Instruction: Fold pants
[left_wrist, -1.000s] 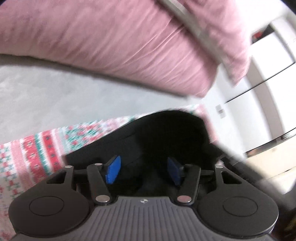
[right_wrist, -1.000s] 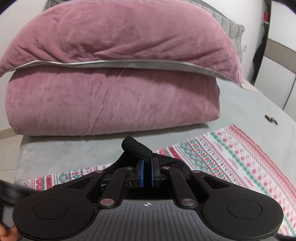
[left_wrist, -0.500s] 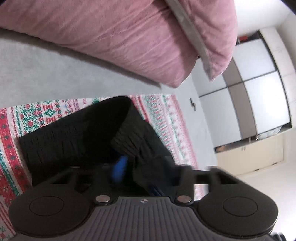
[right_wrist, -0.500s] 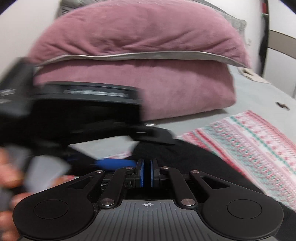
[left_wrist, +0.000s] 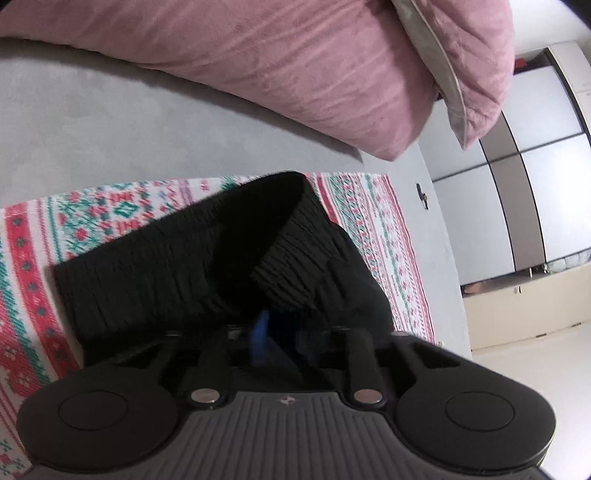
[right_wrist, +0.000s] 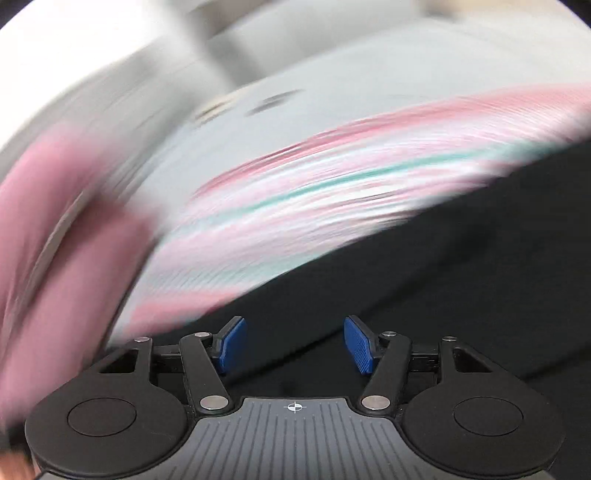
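**Left tongs buried in the waistband, right tongs spread above the black cloth**

The left wrist view is sharp in the distance but smeared just in front of the camera. The left gripper (left_wrist: 284, 334) sits pushed into the black pants (left_wrist: 192, 258); one blue pad (left_wrist: 263, 328) shows as a blur and the other is hidden by cloth, so whether the jaws are clamped on the fabric cannot be told. The ribbed waistband (left_wrist: 291, 273) curls up directly ahead of the fingers, folded back over the rest of the garment. The pants lie on a red, green and white patterned mat (left_wrist: 33, 258), which rests on a grey bed (left_wrist: 92, 122). Beyond that is a pink duvet (left_wrist: 295, 62), and off to the right a white wardrobe (left_wrist: 535, 184).

The right wrist view gives what the left lacks: a clear look at tongs. The right gripper (right_wrist: 293, 345) has its blue pads (right_wrist: 232, 343) spread wide with nothing between them, hovering over the pants (right_wrist: 424, 295), which fill the lower right. Everything farther is streaked: the mat (right_wrist: 295, 192), the bed (right_wrist: 332, 85) and the duvet (right_wrist: 55, 240) at left.
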